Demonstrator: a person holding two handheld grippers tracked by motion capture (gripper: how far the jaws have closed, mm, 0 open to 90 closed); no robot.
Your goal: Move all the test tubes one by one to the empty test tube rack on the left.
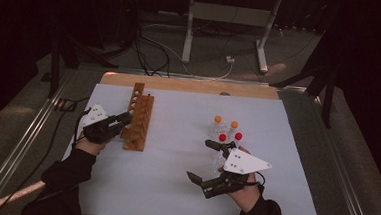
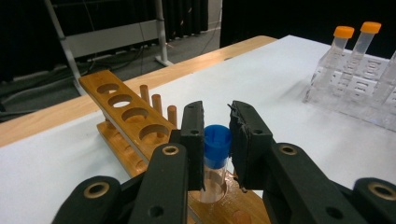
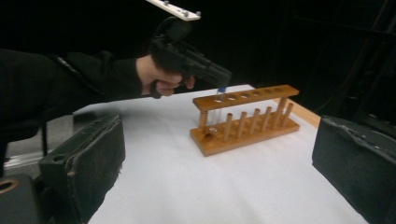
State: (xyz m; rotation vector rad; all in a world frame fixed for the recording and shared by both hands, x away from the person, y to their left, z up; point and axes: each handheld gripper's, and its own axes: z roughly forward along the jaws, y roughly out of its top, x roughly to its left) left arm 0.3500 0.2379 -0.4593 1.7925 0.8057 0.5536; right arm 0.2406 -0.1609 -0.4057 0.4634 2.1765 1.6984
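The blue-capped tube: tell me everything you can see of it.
The tube is a clear, plastic-looking cylinder with a ribbed blue screw cap. It stands upright in the end hole of the wooden rack, its lower part dropped through the top board toward the base. The left gripper is shut on it, one black pad on each side of the cap and upper wall. Whether its bottom rests on the base I cannot tell. In the right gripper view it shows as a thin clear stem under that gripper.

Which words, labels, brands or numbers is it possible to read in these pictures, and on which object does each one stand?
None can be read: the wooden rack, the blue-capped tube in the left tool, the clear rack and the orange caps show no print.
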